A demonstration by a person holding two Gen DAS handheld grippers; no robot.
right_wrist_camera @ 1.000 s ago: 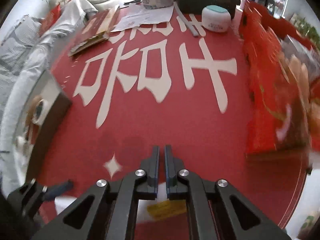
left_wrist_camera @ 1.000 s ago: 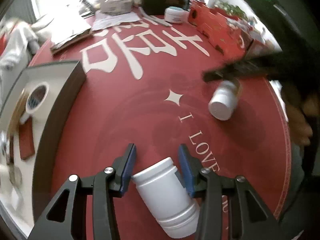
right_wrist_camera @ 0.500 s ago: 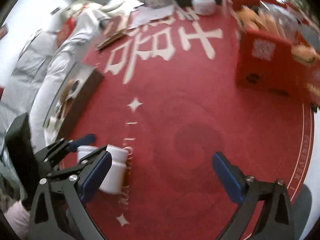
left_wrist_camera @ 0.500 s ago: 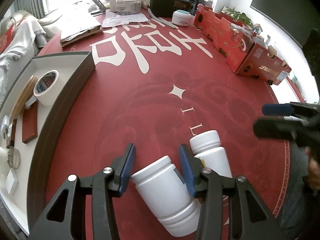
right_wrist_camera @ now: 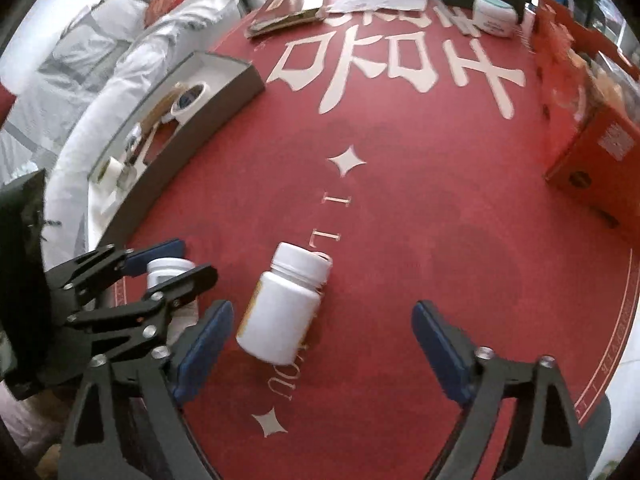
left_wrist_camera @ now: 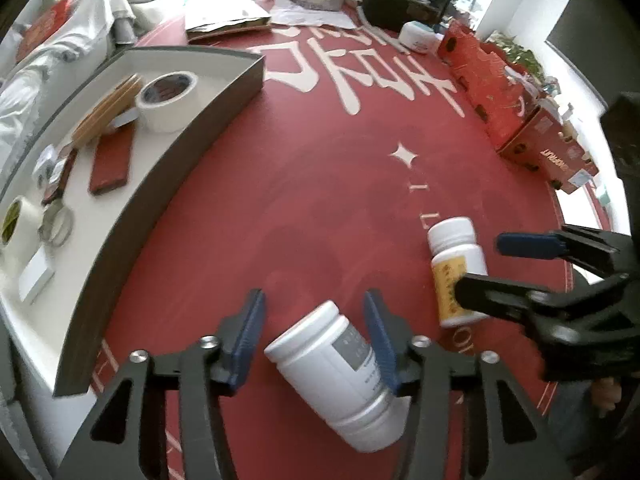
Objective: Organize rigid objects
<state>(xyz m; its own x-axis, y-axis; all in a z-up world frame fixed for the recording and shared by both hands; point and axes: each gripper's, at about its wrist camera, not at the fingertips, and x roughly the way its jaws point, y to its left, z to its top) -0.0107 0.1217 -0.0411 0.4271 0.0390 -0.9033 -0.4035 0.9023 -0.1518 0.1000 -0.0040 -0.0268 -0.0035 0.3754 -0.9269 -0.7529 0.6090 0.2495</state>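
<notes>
White jar (left_wrist_camera: 340, 372) lies between our left gripper (left_wrist_camera: 316, 340) pads, just opening, left pad clear; yellow-labelled bottle (right_wrist_camera: 286, 304) lies loose between right gripper (right_wrist_camera: 324, 344) fingers, just closing.

Tabletop (left_wrist_camera: 320, 184) is deep red with big cream lettering and little star shapes. Both bottles are white, the smaller bottle (left_wrist_camera: 456, 268) has a yellow label. Tray (left_wrist_camera: 168, 176) is brown outside, white inside.
</notes>
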